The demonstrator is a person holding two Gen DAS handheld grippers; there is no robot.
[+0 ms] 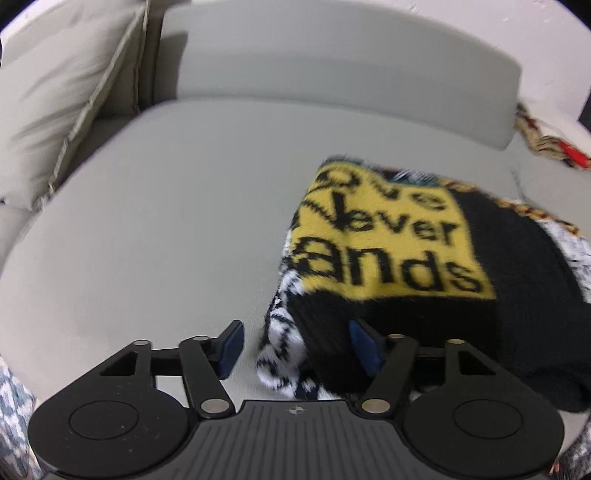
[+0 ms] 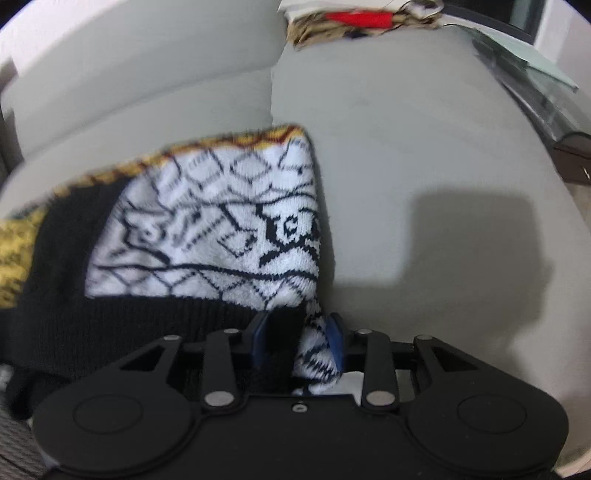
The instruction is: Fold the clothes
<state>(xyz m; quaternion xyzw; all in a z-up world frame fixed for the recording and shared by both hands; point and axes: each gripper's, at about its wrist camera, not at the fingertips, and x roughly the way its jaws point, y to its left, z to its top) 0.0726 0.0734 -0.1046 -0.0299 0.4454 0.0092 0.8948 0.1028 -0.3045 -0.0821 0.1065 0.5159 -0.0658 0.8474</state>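
Note:
A folded knit sweater [image 1: 388,251], black with a yellow panel of black lettering and white-and-black patterned parts, lies on the grey sofa seat [image 1: 166,240]. My left gripper [image 1: 297,347] stands open at the sweater's near left corner. The white patterned corner sits loose between its blue pads [image 1: 231,347], and the left pad is clear of the cloth. In the right wrist view the sweater [image 2: 221,229] shows its white patterned side. My right gripper [image 2: 298,341] is at the near right corner, jaws parted, with black and white cloth lying between the pads [image 2: 336,343].
The sofa backrest [image 1: 332,66] runs behind the sweater, and a pale cushion [image 1: 55,92] leans at the left. Another patterned cloth with red [image 2: 354,18] lies at the sofa's far end. A dark glass-topped table [image 2: 535,81] stands to the right.

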